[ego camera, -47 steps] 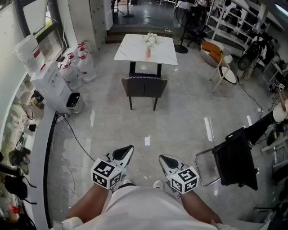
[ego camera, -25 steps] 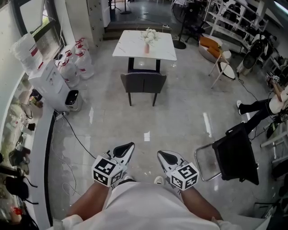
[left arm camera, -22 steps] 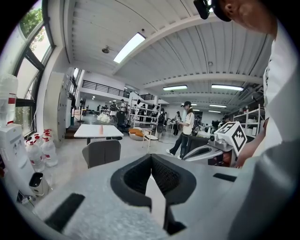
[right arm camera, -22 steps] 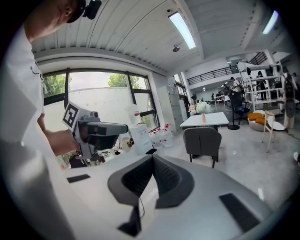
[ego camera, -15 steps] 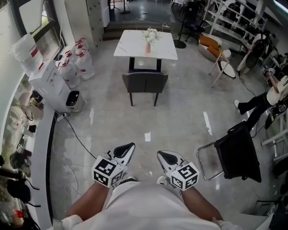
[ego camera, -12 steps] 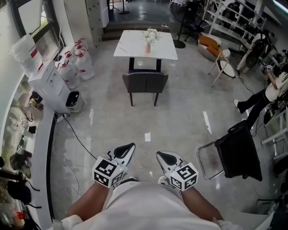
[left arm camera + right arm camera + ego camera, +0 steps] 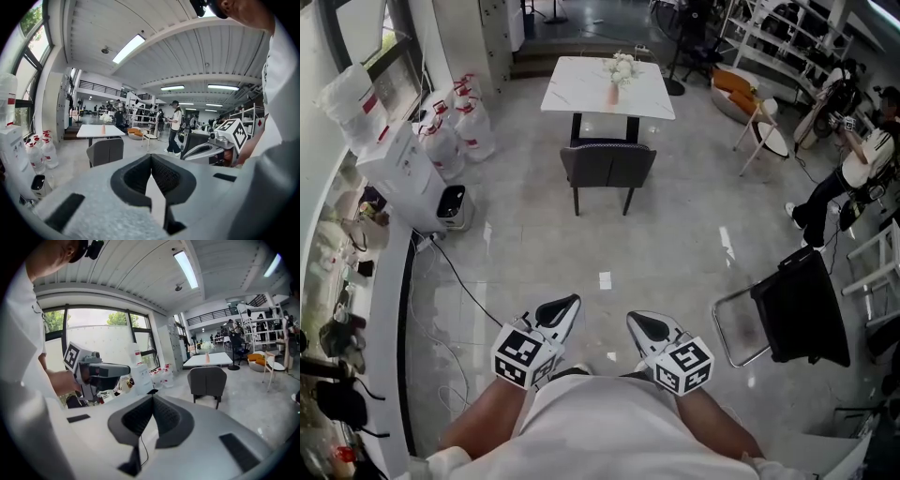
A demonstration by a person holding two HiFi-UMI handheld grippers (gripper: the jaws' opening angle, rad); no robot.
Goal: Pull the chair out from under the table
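A dark grey chair [image 7: 607,167] stands tucked against the near side of a white-topped table [image 7: 581,89], well ahead of me across the floor. It shows too in the left gripper view, chair [image 7: 107,150] and table [image 7: 93,130], and in the right gripper view, chair [image 7: 206,381] and table [image 7: 213,360]. My left gripper [image 7: 566,308] and right gripper [image 7: 639,323] are held side by side near my body, far short of the chair. Both are shut with nothing between the jaws. A vase of white flowers [image 7: 621,69] sits on the table.
A water dispenser [image 7: 408,173] and water jugs [image 7: 459,127] line the left wall, with a cable [image 7: 455,281] trailing over the floor. A black folding chair [image 7: 797,319] stands at the right. A person [image 7: 853,178] stands at the far right by shelving.
The whole scene has slid toward me: chair and table sit slightly nearer and the view has shifted. The person at the right has stepped further into view. Both grippers stay shut.
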